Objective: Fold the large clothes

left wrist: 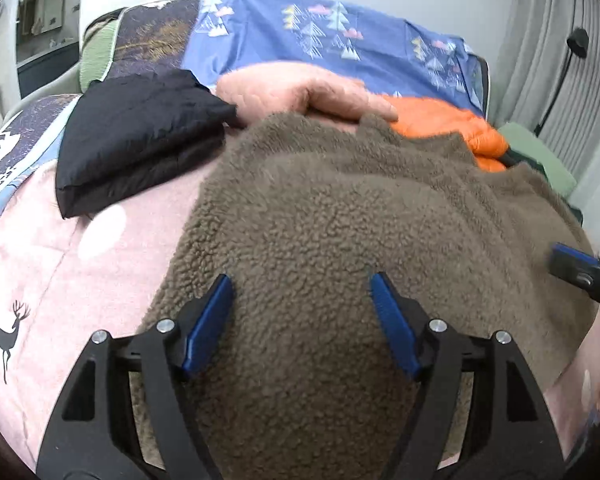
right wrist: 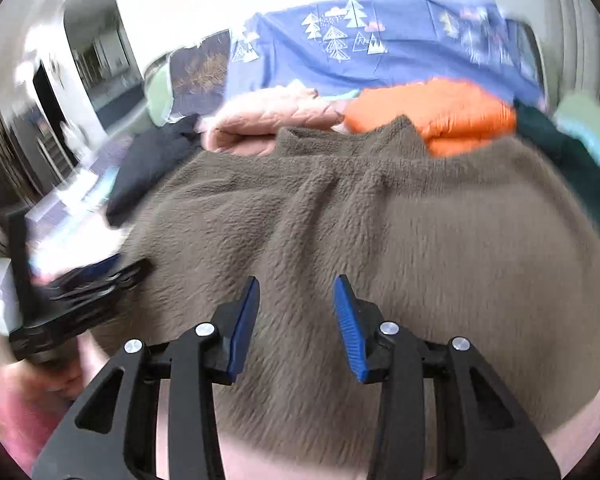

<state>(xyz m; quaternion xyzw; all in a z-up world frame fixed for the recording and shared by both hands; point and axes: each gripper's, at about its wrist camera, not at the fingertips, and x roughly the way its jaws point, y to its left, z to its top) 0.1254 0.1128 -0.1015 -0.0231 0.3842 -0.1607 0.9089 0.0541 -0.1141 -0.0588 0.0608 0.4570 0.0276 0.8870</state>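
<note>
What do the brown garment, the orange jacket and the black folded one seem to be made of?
The brown garment looks like sherpa fleece: matte, with a curly, nubby pile. The orange jacket seems a padded shell, likely nylon or polyester: smooth, slightly shiny, puffy between seams. The black folded one looks like a thin padded synthetic too: dull sheen, fine wrinkles, soft thick edges. The exact fibres cannot be told.

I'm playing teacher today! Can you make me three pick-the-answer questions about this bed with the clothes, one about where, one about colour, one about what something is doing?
1. What lies left of the brown fleece garment?
A folded black padded jacket
B a shoe
C a book

2. What colour is the puffy jacket behind the fleece?
A yellow
B orange
C white

3. The left gripper fingers are
A apart, empty
B clamping the fleece
C holding a sock

Answers: 1 A, black jacket sits to its left; 2 B, bright orange; 3 A, a clear gap shows between the fingers.
</note>
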